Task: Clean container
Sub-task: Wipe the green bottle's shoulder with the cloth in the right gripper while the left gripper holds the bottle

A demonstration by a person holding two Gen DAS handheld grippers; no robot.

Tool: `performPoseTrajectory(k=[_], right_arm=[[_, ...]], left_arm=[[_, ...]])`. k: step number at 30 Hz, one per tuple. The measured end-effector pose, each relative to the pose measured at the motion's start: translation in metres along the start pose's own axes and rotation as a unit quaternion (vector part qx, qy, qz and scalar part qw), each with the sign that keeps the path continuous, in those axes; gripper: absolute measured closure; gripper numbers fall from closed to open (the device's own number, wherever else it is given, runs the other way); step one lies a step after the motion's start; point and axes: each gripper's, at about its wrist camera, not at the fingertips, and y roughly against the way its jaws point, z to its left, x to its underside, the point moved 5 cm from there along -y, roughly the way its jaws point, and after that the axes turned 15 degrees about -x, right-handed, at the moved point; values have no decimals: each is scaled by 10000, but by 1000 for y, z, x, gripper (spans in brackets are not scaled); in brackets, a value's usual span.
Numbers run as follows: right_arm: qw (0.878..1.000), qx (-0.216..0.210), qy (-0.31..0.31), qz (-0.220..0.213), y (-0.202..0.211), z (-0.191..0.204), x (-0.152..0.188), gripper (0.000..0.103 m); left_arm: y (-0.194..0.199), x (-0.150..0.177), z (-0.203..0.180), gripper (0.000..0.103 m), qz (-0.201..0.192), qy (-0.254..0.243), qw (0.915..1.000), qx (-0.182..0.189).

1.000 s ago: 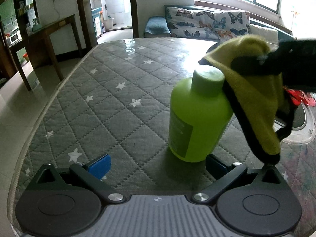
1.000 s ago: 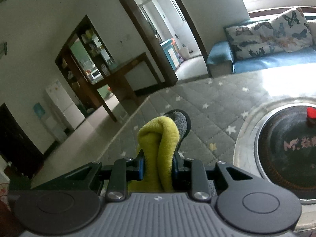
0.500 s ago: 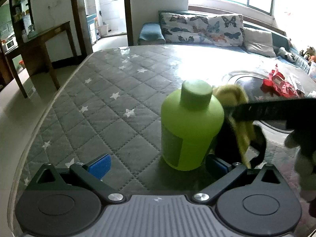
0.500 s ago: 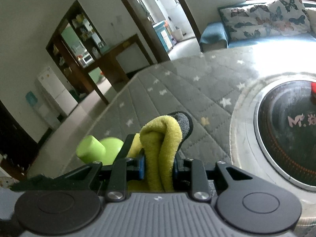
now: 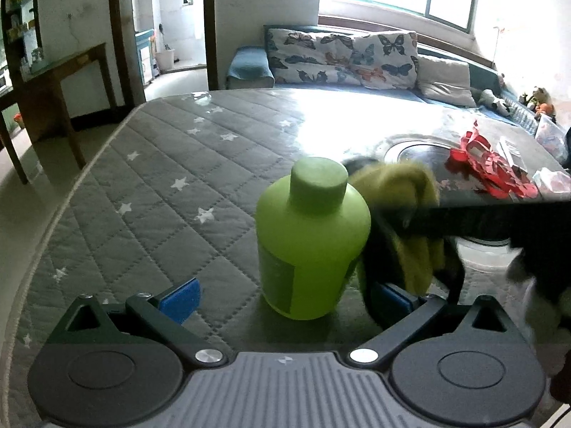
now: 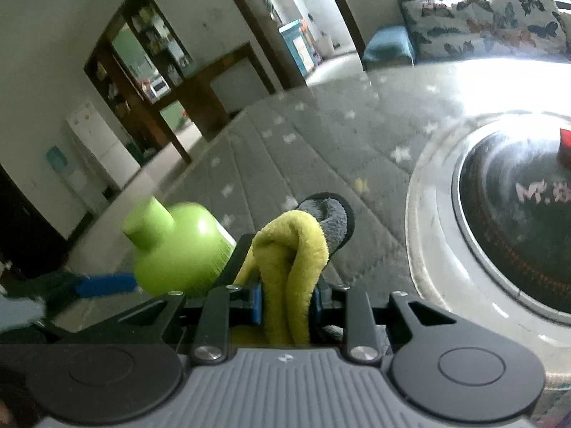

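A lime-green capped bottle [image 5: 310,239] stands upright on the grey star-quilted table cover [image 5: 160,192]. My left gripper [image 5: 285,301] is open, its blue pads on either side of the bottle's base and apart from it. My right gripper [image 6: 287,299] is shut on a yellow cloth [image 6: 289,271] with a grey, black-edged underside. In the left wrist view that cloth [image 5: 410,228] hangs against the bottle's right side. The right wrist view shows the bottle [image 6: 178,249] just left of the cloth.
A round black cooktop [image 6: 514,221] in a metal ring is set into the table on the right. Red packaging [image 5: 489,167] lies beyond it. A sofa with butterfly cushions [image 5: 342,57] lines the far edge. The table's left edge [image 5: 64,207] drops to the floor.
My right gripper has brought the cloth down from above the bottle's cap to its right side. The bottle has come into the right wrist view. The left gripper stays open around the bottle.
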Motion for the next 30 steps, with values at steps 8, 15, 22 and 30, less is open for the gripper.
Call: performPoseTrajectory(k=[8, 15, 22, 30], right_arm=[[9989, -238, 171, -372, 10, 20, -26, 78], [9984, -327, 204, -408, 1, 23, -37, 78], [9990, -333, 63, -291, -15, 11, -35, 78], [9992, -316, -187, -149, -29, -6, -25, 77]], left_arm=[[0, -3, 2, 0, -31, 35, 10000, 43], [1, -1, 3, 0, -72, 10, 10000, 56], [3, 1, 5, 0, -85, 12, 9999, 52], [3, 2, 7, 0, -70, 37, 10000, 2]])
